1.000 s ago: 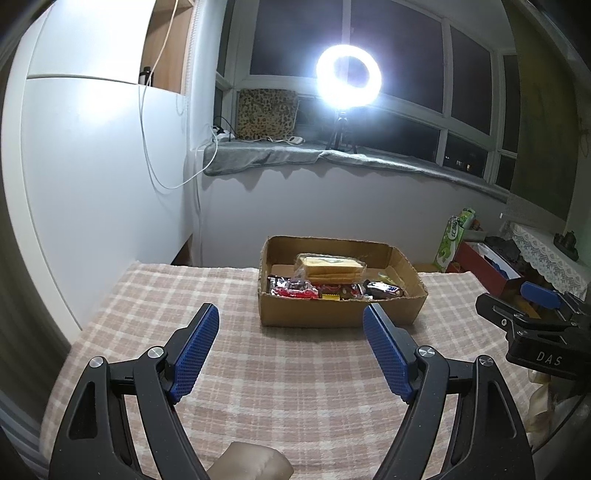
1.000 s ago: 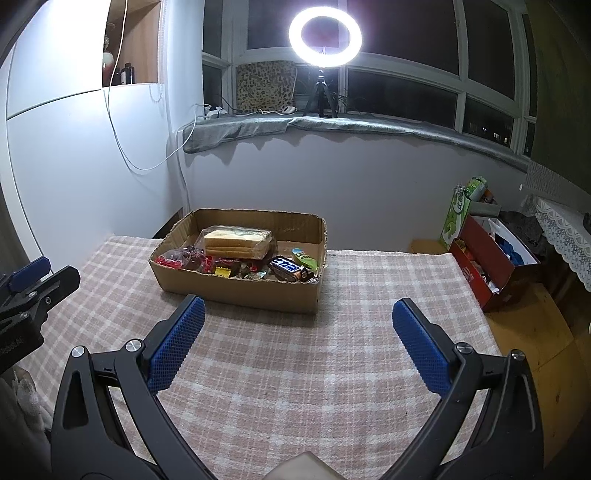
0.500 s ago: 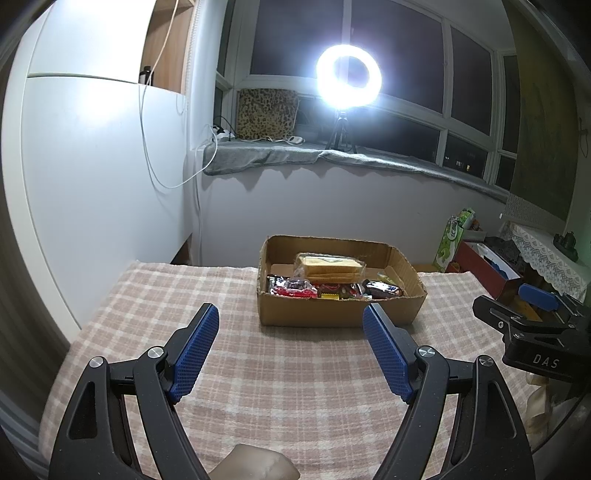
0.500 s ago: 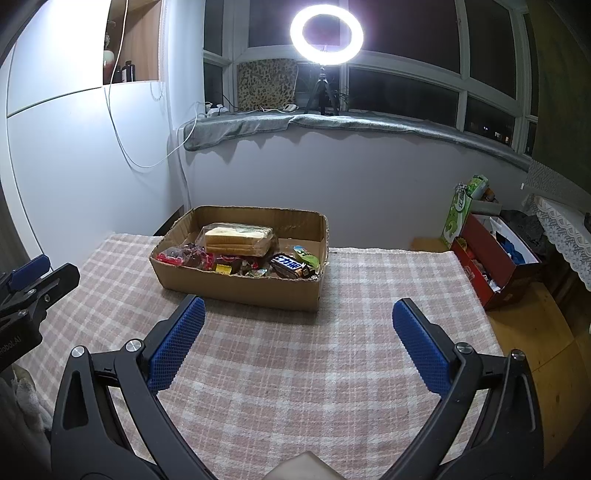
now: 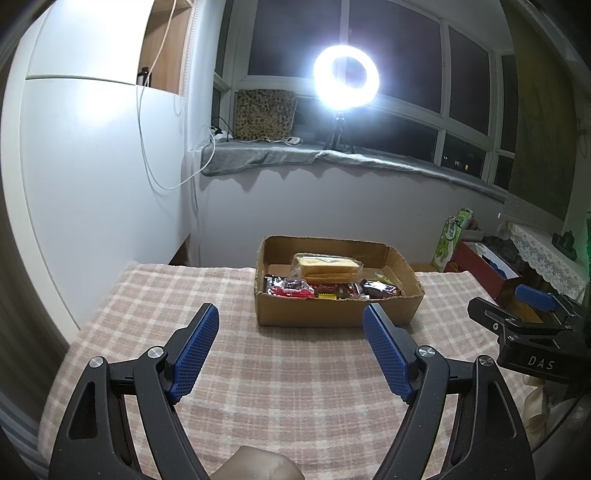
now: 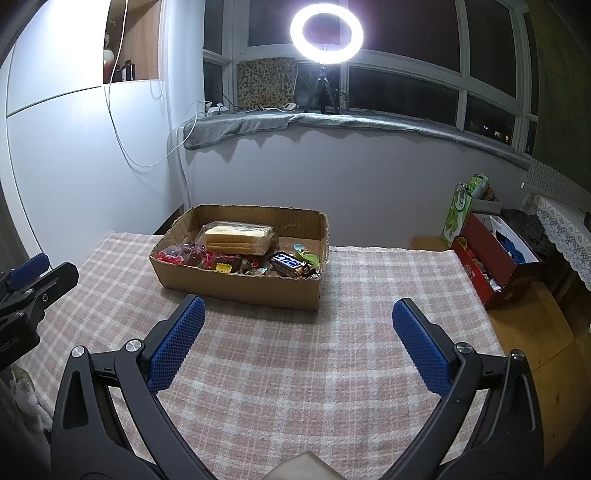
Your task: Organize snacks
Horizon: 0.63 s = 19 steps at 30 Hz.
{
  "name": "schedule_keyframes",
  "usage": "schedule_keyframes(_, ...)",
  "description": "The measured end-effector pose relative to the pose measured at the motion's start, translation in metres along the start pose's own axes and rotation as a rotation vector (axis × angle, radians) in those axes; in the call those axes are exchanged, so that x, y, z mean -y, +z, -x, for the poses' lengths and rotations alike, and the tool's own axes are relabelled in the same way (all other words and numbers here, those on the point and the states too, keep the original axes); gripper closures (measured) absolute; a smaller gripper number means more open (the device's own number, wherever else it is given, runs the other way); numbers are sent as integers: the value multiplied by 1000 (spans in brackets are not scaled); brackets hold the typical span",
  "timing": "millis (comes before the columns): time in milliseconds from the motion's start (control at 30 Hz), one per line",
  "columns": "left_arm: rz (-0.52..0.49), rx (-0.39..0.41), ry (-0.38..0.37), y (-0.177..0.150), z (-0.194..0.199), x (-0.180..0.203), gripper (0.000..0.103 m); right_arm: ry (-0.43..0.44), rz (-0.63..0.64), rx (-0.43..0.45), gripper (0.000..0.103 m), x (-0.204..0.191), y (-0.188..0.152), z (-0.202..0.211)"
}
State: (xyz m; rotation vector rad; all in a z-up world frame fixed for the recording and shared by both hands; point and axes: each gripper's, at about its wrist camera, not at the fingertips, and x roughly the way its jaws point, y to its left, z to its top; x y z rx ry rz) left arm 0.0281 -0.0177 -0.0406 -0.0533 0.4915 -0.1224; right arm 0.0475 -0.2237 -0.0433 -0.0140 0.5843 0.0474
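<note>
Checked worktop (image 5: 295, 387) carries the snack box (image 5: 338, 314) ahead, long axis crosswise to both spread, empty hand-held grippers (image 5: 290, 345) (image 6: 297, 341).

Ring light (image 6: 326, 35) glowed on grey-draped windowsill (image 6: 332, 122); leopard-print cushion (image 6: 266, 84) beside it; red box (image 6: 495, 258) and green carton (image 6: 461, 210) on floor.

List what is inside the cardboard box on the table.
In the cardboard box: a bagged bread loaf, a dark chocolate bar, a green packet, red-wrapped snacks. Whatever lies under the loaf or behind the near wall is hidden.
</note>
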Motion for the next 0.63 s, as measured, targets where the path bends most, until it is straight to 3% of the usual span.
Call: schedule_keyframes(633,-16,9,1,-6,-4,4,23,3,2,-17,0,2,-8,-7)
